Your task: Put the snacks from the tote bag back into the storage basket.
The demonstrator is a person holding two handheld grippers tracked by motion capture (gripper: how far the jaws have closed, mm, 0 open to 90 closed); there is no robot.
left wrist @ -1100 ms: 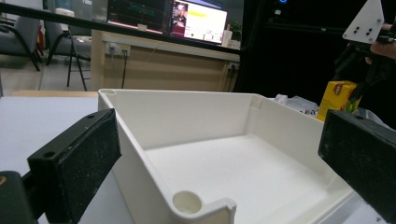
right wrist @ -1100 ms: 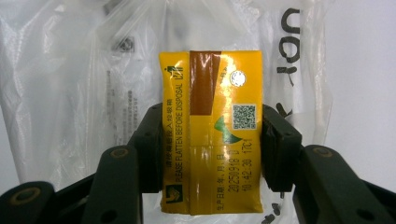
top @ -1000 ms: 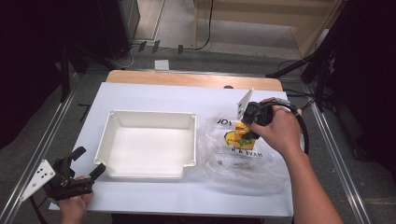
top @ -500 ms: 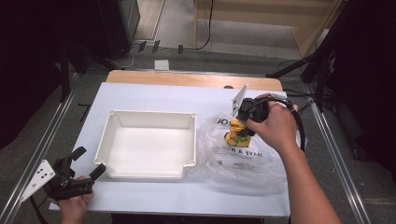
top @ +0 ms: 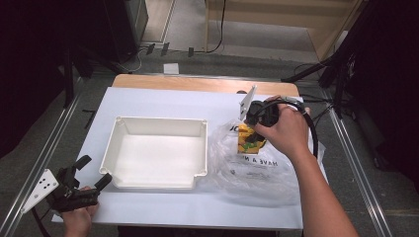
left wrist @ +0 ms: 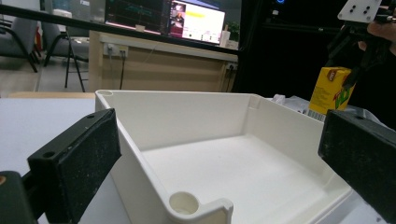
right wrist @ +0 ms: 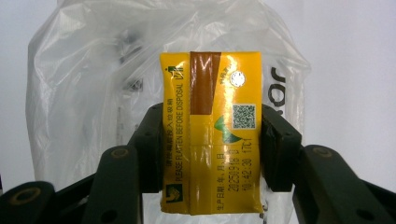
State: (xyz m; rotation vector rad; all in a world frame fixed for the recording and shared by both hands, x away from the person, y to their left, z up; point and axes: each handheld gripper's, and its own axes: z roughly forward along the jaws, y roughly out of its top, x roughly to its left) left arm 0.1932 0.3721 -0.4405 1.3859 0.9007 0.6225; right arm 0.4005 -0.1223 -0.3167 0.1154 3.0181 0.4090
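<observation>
1. The right hand-held gripper [top: 251, 136] is clamped on a yellow drink carton [right wrist: 210, 135], one black jaw pressing each narrow side.
2. The carton hangs in that grip above a clear plastic bag [top: 247, 170], which lies crumpled on the white worktop [top: 163, 101] just right of the tray.
3. The white plastic tray [top: 114, 143] sits mid-worktop with nothing in it.
4. The left hand-held gripper [top: 91, 173] rests at the near left corner of the worktop, just beside the tray's near corner, its jaws spread wide and grasping nothing.
5. In the left gripper view the carton [left wrist: 330, 88] shows beyond the tray's far wall.
</observation>
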